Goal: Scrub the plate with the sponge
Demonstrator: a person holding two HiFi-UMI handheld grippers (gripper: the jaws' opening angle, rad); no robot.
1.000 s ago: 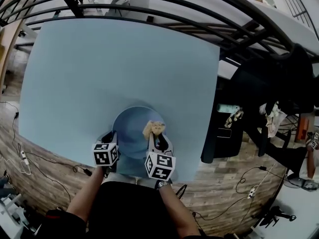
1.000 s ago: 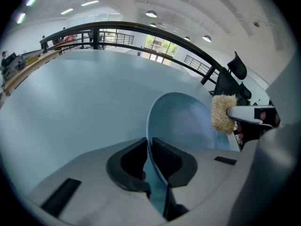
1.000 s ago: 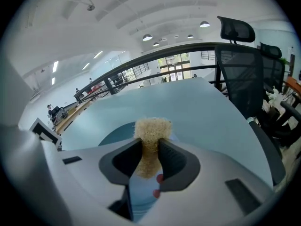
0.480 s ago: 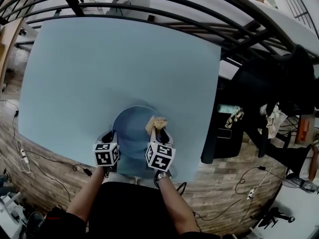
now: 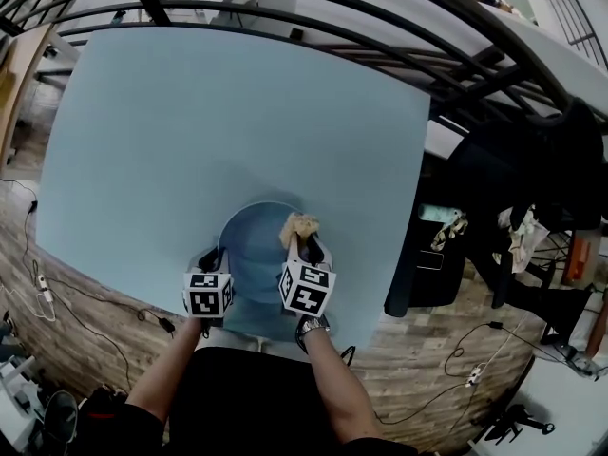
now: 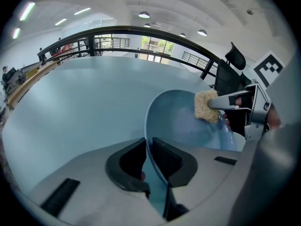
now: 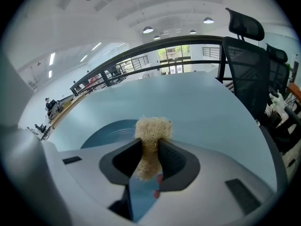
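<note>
Bracing the plate for scrubbing.
Left gripper jaws pinch its rim steady; right gripper jaws clamp the sponge at frame centre.

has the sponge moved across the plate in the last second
Yes: the sponge has slid away from the person, toward the far rim of the plate.

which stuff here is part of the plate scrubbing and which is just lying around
In use:
plate, clamped at its rim by the left gripper
sponge, held in the right gripper

Just around:
office chair
railing
</note>
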